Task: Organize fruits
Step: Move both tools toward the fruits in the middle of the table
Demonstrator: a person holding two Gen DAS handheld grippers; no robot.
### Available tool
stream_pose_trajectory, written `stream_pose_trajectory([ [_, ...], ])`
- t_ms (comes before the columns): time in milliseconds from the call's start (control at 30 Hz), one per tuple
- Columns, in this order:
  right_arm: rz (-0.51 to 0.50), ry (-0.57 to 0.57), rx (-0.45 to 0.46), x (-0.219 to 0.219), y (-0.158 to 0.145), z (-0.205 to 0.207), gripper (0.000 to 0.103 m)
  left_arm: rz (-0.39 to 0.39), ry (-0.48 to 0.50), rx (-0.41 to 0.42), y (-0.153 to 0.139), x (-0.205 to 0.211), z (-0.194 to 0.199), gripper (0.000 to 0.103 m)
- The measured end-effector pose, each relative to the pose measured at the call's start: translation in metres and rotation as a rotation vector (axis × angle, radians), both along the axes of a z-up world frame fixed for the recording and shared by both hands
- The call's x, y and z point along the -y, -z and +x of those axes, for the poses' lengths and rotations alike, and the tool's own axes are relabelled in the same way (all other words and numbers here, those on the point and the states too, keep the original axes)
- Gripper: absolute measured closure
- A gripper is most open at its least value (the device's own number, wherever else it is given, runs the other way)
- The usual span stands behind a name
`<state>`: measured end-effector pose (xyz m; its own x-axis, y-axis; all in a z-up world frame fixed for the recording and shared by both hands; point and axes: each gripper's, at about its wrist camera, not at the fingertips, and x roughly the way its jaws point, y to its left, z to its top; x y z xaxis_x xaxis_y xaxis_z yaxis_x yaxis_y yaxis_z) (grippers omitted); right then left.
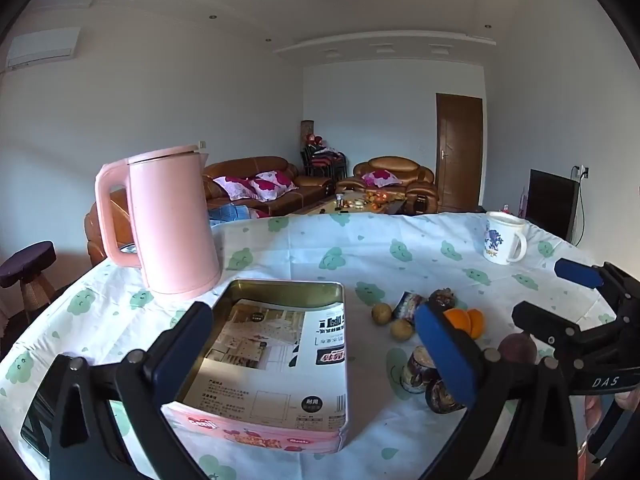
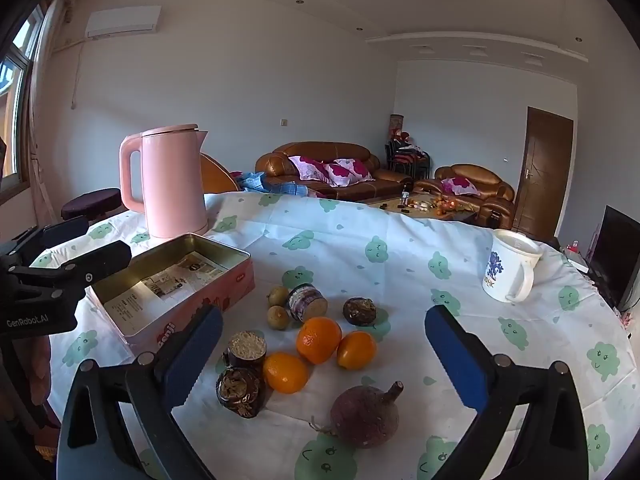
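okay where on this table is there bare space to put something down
Bare cloth lies between the fruit cluster and the white mug, and behind the fruit toward the table's far edge. It is crowded between the pink tin and the oranges.

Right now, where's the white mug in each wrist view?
Left wrist: white mug upper right, at the table's far edge.
Right wrist: white mug right of centre, beyond the fruit.
Shared landmark: pink kettle, far left in both, behind the open tin.
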<state>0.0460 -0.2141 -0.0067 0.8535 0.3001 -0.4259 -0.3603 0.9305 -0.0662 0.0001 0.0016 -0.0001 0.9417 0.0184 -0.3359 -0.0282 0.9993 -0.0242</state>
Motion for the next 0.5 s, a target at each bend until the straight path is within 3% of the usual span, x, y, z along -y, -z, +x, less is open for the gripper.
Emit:
stream_pose_trajectory([
  [100,0.005,-0.002,0.004,0.001,0.001,0.000,0.001,0.057,0.024,-0.008,0.004,0.015,-0.001,0.000],
  [500,0.010,0.016,0.022,0.007,0.012,-0.001,0.001,0.036,0.065,-0.038,0.011,0.021,0.003,0.000],
])
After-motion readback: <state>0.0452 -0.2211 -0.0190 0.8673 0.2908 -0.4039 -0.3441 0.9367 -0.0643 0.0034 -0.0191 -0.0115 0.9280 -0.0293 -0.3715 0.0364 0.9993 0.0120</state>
